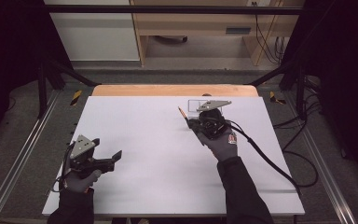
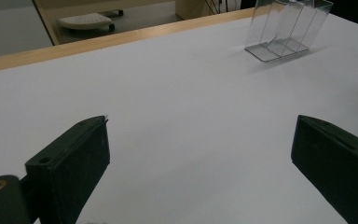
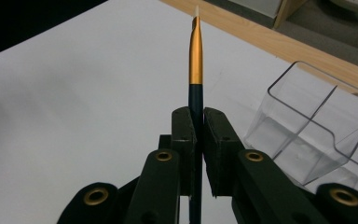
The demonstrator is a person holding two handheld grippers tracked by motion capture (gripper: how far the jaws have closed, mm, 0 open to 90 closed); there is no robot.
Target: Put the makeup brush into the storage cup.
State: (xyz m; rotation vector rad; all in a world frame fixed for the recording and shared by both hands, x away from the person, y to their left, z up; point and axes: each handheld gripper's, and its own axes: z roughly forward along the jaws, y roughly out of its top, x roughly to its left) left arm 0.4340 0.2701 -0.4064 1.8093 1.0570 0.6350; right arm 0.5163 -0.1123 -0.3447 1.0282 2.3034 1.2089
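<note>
Overhead light falls evenly on the white table (image 1: 158,154), while the surroundings in the high view sink into near black. The clear holder (image 2: 286,30) casts a soft shadow. The high view is grainy; both gripper views are sharper, with blurred jaws close up.

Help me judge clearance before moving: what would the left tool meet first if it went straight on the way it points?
Probably nothing soon: ahead of the left tool lies bare white table; the clear organizer sits off to the right.
</note>
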